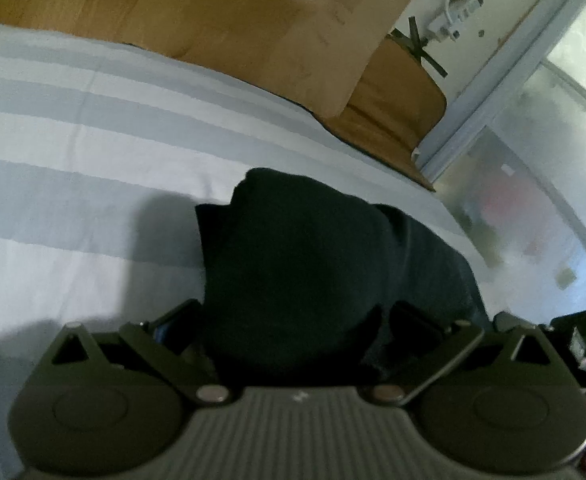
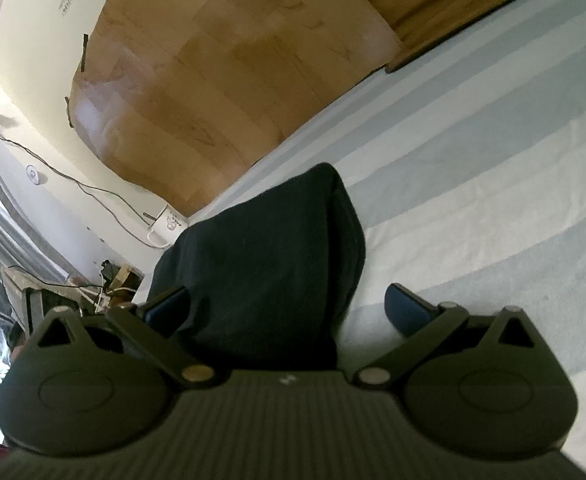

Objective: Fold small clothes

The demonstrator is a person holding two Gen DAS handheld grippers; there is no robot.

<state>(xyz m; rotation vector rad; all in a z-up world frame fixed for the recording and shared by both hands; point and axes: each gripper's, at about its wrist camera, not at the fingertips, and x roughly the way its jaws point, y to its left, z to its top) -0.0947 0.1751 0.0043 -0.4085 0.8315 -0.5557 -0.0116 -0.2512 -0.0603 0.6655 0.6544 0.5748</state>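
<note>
Nearest to us in both wrist views are the ribbed black bodies of the tools we hold. Our right hand-held gripper [image 2: 291,306] stands spread wide: its left finger [image 2: 169,304] sits against the edge of the dark cloth, while its right finger [image 2: 411,308] hangs over bare sheet, clear of the fabric, so nothing is pinched. Our left hand-held gripper [image 1: 289,324] also has its fingers apart, but the dark garment [image 1: 317,264] bulges up between them and covers the tips, so we cannot tell whether the pads press on it.

That garment [image 2: 265,260], a small dark navy piece, lies folded into a thick bundle on the bed sheet [image 1: 77,168], which is striped in pale grey and white. It rests near the edge of the bed, just in front of both tools. Beyond the bed we see a wooden floor [image 2: 197,76], a white wall with a trailing cable [image 2: 73,178], and a window frame [image 1: 489,108].
</note>
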